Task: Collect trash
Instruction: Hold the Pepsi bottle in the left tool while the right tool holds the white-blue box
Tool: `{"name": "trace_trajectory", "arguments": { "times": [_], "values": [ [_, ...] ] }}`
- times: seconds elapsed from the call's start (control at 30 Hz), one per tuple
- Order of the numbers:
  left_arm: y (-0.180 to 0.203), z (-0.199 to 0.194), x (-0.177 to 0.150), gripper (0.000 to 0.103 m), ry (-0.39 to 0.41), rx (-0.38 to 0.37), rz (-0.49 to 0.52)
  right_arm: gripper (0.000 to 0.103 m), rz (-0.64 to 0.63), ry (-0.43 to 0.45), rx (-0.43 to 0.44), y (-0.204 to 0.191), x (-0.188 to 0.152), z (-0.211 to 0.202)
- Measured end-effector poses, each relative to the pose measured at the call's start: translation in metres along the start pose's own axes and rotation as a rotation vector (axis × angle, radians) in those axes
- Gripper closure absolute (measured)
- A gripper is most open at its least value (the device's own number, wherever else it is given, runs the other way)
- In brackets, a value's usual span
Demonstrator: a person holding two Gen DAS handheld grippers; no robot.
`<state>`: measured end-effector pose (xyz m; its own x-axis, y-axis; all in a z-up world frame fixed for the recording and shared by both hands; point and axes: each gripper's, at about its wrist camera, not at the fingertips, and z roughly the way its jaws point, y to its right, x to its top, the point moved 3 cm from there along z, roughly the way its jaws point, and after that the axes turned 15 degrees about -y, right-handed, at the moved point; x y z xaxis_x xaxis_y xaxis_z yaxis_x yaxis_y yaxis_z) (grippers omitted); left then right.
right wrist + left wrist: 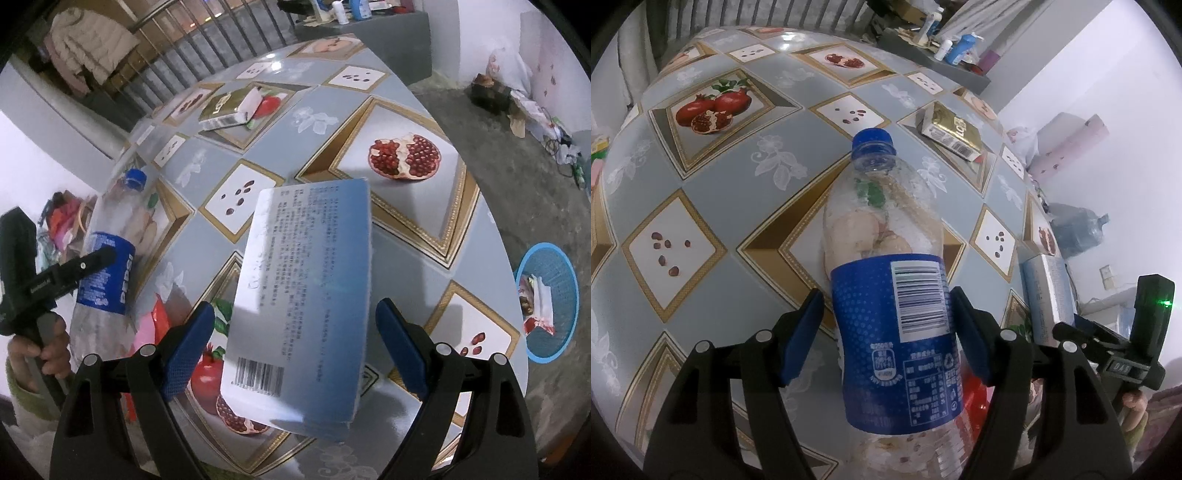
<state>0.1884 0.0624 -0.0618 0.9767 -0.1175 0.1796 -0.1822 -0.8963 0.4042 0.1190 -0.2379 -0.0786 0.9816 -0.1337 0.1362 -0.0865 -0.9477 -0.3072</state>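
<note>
Left wrist view: I have my left claw [886, 328] set around a clear plastic bottle [886, 266] with a blue cap and a blue label. Its right pad [971, 332] lies against the label; the left pad sits just off the bottle's side with a thin gap showing, so I cannot tell if the grip is firm. The bottle stands tilted above the counter [713, 206], which wears a grey oilcloth printed with pomegranates and seeds. Farther back on the counter lies a gold and white carton [951, 131], flat near the far edge. To the right I see my other tool with its green light and, beside it, the pale blue box [1049, 295].

In the right wrist view my right claw [295, 347] stands wide, its blue pads on either side of that pale blue box [303, 310], which shows printed text and a barcode. Both pads stay clear of the box's sides, so nothing is gripped here. The box sits over the counter [406, 236], tipped toward me. At the left I see the bottle [110, 243] in the left claw, with a hand [40, 354] on the handle. A red wrapper [160, 317] lies near the bottle's base. On the floor to the right stands a blue basket [570, 295] with scraps inside.
</note>
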Motion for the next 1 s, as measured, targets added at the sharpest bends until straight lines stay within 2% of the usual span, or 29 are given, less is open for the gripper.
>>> {"name": "trace_trajectory", "arguments": {
  "times": [0.27,0.57,0.83,0.9,1.0],
  "values": [
    [0.004,0.002,0.0,0.038,-0.007,0.002,0.002,0.016,-0.034,-0.018,-0.06,-0.005,-0.003,0.007],
    [0.009,0.009,0.0,0.038,-0.022,0.028,0.015,0.016,-0.052,-0.013,-0.075,-0.004,-0.006,0.007],
    [0.008,0.014,0.0,0.038,-0.027,0.059,0.02,0.027,-0.039,0.009,-0.063,0.003,-0.011,0.002],
    [0.009,0.014,0.0,0.043,-0.025,0.057,0.025,0.029,-0.032,0.013,-0.053,0.006,-0.011,0.001],
    [0.01,0.013,-0.001,0.043,-0.019,0.06,0.024,0.031,-0.023,0.023,-0.037,0.009,-0.012,-0.002]
  ]
}}
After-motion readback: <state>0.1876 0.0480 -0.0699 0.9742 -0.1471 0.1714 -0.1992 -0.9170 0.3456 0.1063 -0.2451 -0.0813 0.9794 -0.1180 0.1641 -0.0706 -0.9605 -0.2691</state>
